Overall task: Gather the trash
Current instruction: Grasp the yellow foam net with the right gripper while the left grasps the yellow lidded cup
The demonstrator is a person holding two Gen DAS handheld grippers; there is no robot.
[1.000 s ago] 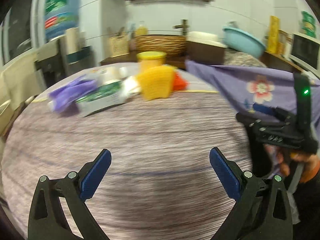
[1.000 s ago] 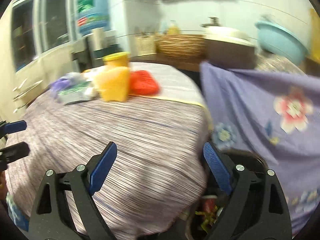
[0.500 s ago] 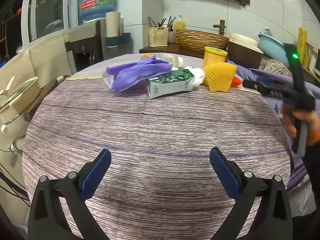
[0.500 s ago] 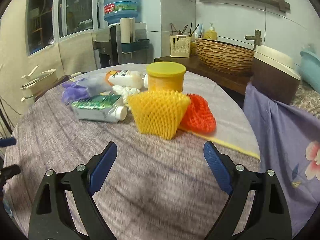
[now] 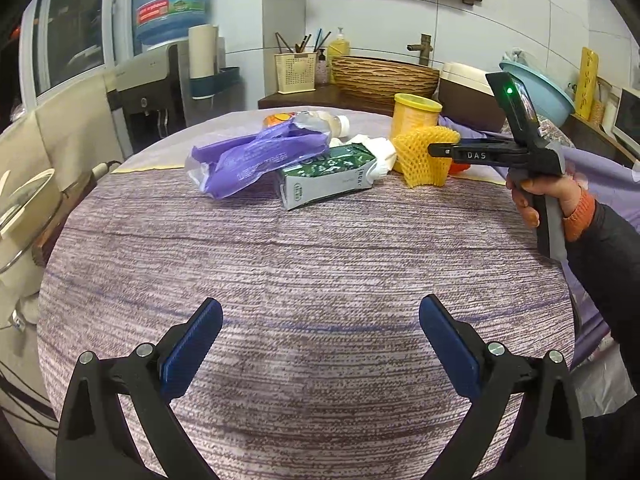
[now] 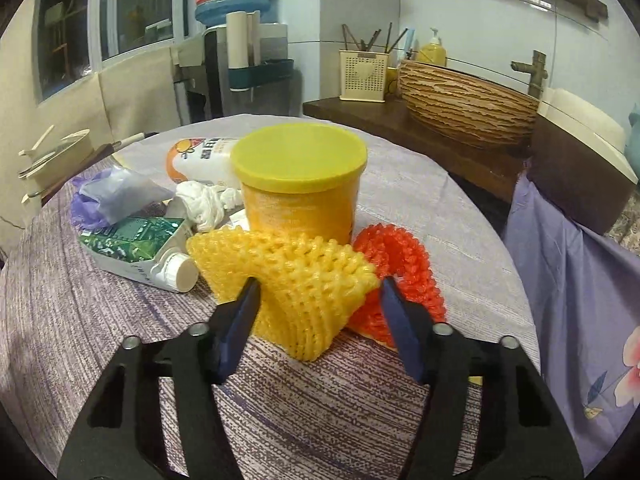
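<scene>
The right gripper [image 6: 318, 300] is closing on the yellow foam net [image 6: 296, 280], which sits between its fingers [image 6: 236, 324], crumpled on the striped tabletop [image 6: 80, 320]. The pads do not look pressed into it yet; there is a sliver of gap on the right side. Just beyond the fingertips stands the yellow-lidded tub [image 6: 300, 188], and the red foam net [image 6: 396, 264] lies under and beside the right finger.

To do this well, the squeeze should catch the yellow mesh at its thick fold, not the thin lower tip (foam like this gives a lot, so a shallow bite would probably slip). Keeping the right finger clear of the red net would likely avoid dragging both at once, and stopping short of the tub avoids a knock.

The left gripper [image 5: 320, 344] has its fingers spread wide over bare cloth, nothing between them, with the purple bag [image 5: 256, 160] and green carton [image 5: 324, 176] well ahead.
</scene>
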